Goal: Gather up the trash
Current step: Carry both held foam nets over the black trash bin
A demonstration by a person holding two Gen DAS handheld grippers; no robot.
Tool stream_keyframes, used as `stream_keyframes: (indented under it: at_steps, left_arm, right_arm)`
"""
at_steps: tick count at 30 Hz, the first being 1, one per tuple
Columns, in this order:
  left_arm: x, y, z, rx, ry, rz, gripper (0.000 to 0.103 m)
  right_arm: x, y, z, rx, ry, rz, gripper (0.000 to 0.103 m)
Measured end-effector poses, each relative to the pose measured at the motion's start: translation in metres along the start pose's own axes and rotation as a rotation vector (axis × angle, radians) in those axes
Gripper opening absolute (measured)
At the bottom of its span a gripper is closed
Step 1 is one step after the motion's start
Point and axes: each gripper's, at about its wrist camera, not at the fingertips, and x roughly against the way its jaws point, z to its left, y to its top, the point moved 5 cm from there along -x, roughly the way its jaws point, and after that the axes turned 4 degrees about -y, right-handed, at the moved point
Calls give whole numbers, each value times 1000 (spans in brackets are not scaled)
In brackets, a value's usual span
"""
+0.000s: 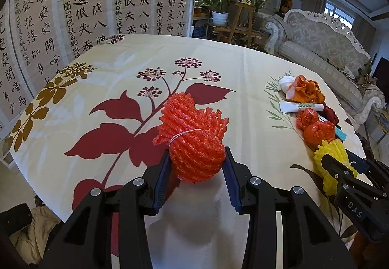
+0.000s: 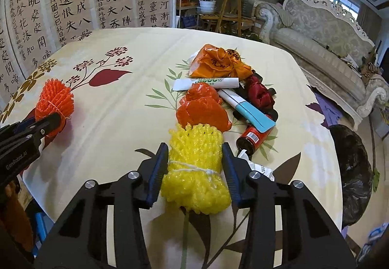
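My left gripper (image 1: 197, 158) has its jaws closed against the sides of an orange foam net bundle (image 1: 192, 137) tied with white string, on the floral tablecloth (image 1: 116, 89). My right gripper (image 2: 195, 158) has its jaws closed against a yellow foam net bundle (image 2: 194, 171), also tied with string. The yellow bundle (image 1: 328, 162) and right gripper show at the right of the left wrist view. The orange bundle (image 2: 54, 103) and left gripper show at the left of the right wrist view.
A trash pile lies past the yellow bundle: orange plastic bags (image 2: 204, 108), a crumpled orange bag (image 2: 218, 59), a white tube (image 2: 206, 83), a blue-white tube (image 2: 248, 111), a red wrapper (image 2: 261, 96), a red bottle (image 2: 252, 137). A black trash bag (image 2: 352, 171) hangs right of the table. A sofa (image 2: 321, 33) stands behind.
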Motion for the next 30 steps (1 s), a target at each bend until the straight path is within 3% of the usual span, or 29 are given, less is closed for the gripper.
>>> stream_keyframes:
  at_steps: [15, 20, 30]
  left_arm:
    - [22, 4, -45, -56, -55, -48, 42]
    - [27, 7, -72, -87, -97, -66, 42]
    - [24, 8, -151, -190, -222, -72, 42]
  right_arm:
    - [47, 12, -33, -61, 56, -125, 40]
    - [58, 14, -68, -117, 13, -159, 40]
    - [62, -1, -161, -243, -154, -175, 40]
